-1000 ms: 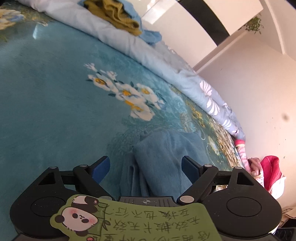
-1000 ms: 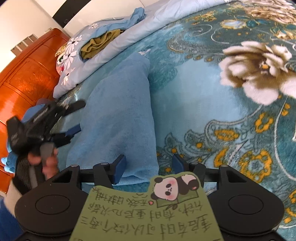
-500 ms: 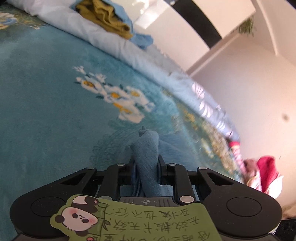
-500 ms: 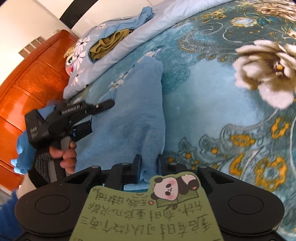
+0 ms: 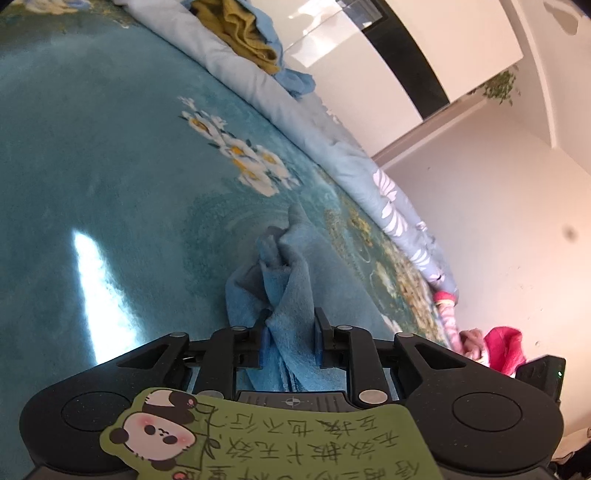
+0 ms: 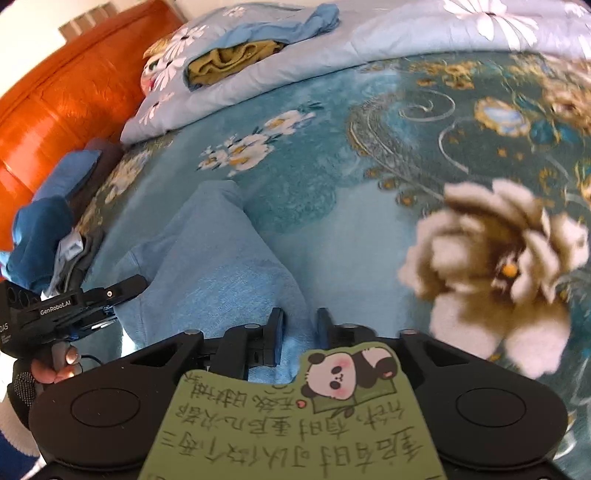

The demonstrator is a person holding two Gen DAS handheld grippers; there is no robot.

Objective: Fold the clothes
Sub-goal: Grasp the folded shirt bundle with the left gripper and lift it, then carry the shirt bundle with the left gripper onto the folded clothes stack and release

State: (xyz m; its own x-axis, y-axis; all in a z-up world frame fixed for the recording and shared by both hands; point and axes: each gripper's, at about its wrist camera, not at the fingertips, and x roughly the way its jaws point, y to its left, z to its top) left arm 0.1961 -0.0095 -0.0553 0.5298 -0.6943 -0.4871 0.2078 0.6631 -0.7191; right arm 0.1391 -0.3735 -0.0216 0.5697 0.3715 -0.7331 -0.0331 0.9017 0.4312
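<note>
A light blue fleece garment (image 6: 221, 266) lies on a bed spread with a teal floral blanket (image 5: 92, 166), gripped at two points by handheld tools. The left gripper (image 5: 289, 334) has its fingers (image 5: 320, 328) drawn in narrow on a bunched fold of the fleece, which rises in a crumpled ridge ahead of them. The right gripper (image 6: 298, 332) likewise has its fingers (image 6: 276, 332) pressed in on the near hem of the same garment, the cloth running between them and out across the blanket toward the bed's head. From the right wrist camera the left tool appears at the left side of the bed, held by a person's hand (image 6: 55, 369), its black body lying against the fleece's edge.

Along the far edge of the bed runs a pale blue quilt (image 6: 332, 48) printed with white flowers; an olive-green garment (image 6: 232, 59) and another blue one (image 6: 288, 26) rest on top of it. An orange wooden headboard (image 6: 66, 96) stands at the bed's head, with darker blue clothing (image 6: 40, 236) heaped near that corner. Pink and red fabric (image 5: 502, 347) lies by the wall. A green panda note (image 6: 295, 417) is fixed to each tool.
</note>
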